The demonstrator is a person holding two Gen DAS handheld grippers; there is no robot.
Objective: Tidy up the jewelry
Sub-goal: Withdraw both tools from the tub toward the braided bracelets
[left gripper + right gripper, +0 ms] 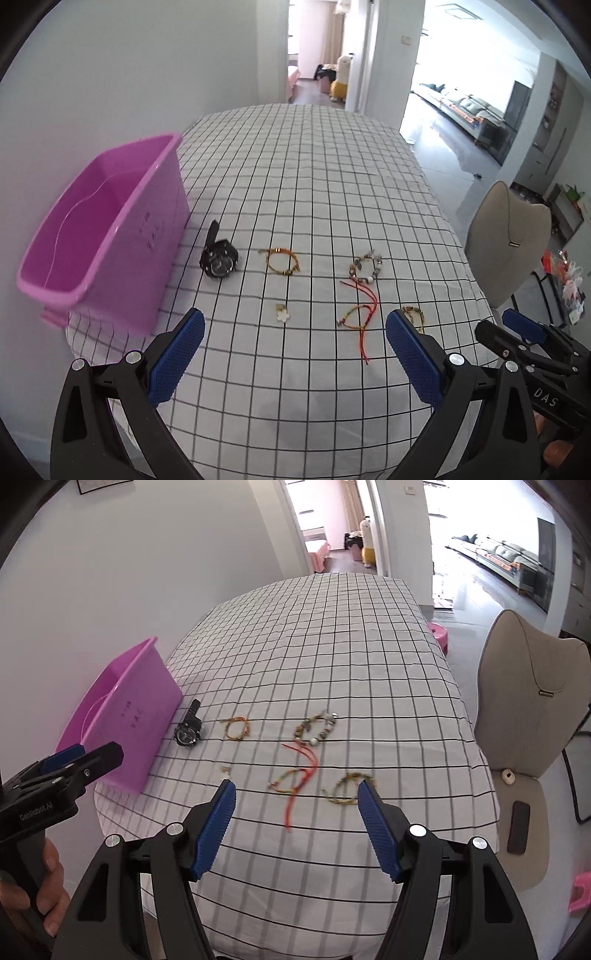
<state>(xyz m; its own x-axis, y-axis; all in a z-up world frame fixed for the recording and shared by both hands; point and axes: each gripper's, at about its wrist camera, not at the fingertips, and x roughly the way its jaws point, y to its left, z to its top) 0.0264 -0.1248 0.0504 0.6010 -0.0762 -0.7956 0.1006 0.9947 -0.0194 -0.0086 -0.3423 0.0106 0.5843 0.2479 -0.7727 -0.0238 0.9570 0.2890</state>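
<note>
Left claw (295, 339) open — pink bin (107, 229) beside watch (218, 260).

A white cloth with a black grid (314, 177) covers the surface. A beige high-backed chair (532, 701) stands just beside its right edge, with a dark flat object (518, 827) on the seat. Beyond an open doorway stands a grey sofa (465, 107).

Right gripper (296, 789) jaws apart, empty; olive-gold beaded bracelet (345, 788) just beyond right fingertip; pink plastic bin (147, 716) far left.
</note>
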